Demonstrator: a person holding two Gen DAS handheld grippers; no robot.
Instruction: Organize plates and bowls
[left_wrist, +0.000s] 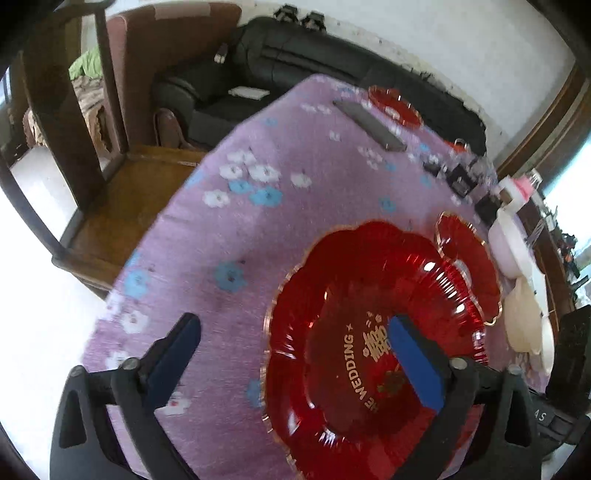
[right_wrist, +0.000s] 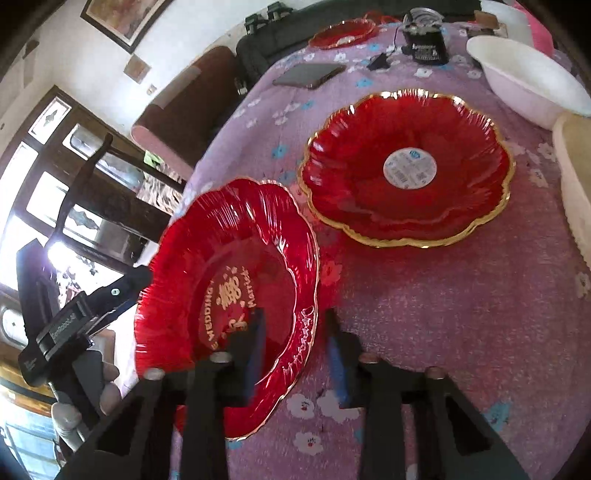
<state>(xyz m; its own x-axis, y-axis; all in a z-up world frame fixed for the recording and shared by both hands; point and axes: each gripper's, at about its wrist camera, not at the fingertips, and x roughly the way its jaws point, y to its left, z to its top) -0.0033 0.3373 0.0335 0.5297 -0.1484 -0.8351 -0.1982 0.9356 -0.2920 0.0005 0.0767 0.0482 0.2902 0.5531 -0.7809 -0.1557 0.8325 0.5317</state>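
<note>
The left gripper (left_wrist: 295, 365) stood spread across the rim of a red plate (left_wrist: 332, 295) on the purple tablecloth (left_wrist: 221, 221) — the right gripper (right_wrist: 295, 343) straddled its opposite rim, jaws narrowed but apparently not touching.

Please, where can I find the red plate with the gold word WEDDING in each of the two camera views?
Left wrist view: the WEDDING plate lies low and right of centre, one blue finger over it.
Right wrist view: it is low and left of centre, its rim between the fingers.
Shared landmark: the dark phone on the purple cloth.
</note>
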